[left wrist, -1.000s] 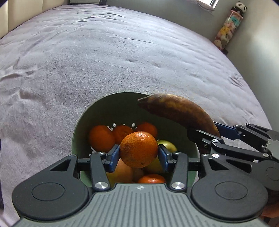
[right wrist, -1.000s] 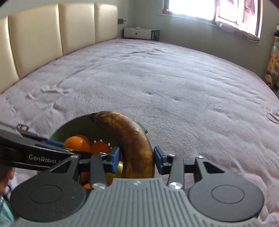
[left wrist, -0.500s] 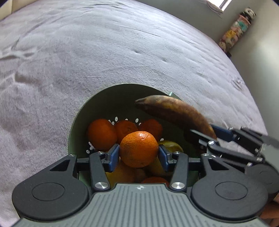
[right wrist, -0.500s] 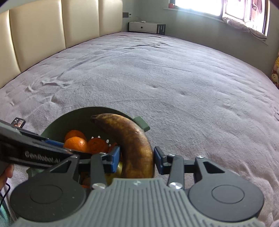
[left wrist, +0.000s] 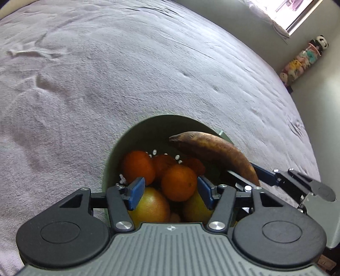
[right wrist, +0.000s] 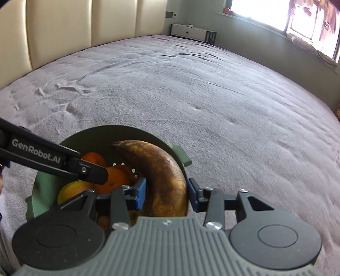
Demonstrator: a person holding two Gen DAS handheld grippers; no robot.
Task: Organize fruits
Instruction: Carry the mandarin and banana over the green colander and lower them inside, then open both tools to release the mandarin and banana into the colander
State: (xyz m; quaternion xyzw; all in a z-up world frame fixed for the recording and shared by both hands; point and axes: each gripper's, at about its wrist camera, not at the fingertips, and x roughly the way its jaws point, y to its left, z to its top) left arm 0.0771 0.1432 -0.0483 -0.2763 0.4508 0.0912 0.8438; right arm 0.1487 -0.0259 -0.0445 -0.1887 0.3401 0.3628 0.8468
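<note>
Hovering over a round green plastic colander [left wrist: 125, 138] that sits on a bed covered with a grey-lilac textured blanket [left wrist: 106, 74], the left gripper [left wrist: 171, 190] is seen with its blue-padded fingers [left wrist: 136, 190] spread apart, a gap showing on either side of the round orange mandarin [left wrist: 179, 182] between them. The mandarin is released and rests on top of the pile inside the colander, upon a larger yellow-orange citrus fruit [left wrist: 152, 204] and a second yellowish fruit [left wrist: 195, 209]. More mandarins [left wrist: 138, 167] are heaped toward the far wall of the colander, where white drain holes are visible.

A long, overripe brown banana [right wrist: 163, 176] is grasped by the right gripper [right wrist: 166, 194] near its thick end, the blue pads [right wrist: 141, 194] being pressed against its sides. The banana is held above the right side of the colander, its dark tip pointing over the fruit inside; whether it touches the rim cannot be told. In the right wrist view, the colander's small green side handle [right wrist: 182, 157] is seen just beyond the banana, and the black finger of the left gripper, lettered "GenRobot.AI", is laid across the mandarins from the left.

A cream padded headboard [right wrist: 63, 31], a low white cabinet [right wrist: 193, 34] and a bright window [right wrist: 276, 12] are seen beyond the bed. A tall stack of plush toys [left wrist: 303, 59] stands in the corner.
</note>
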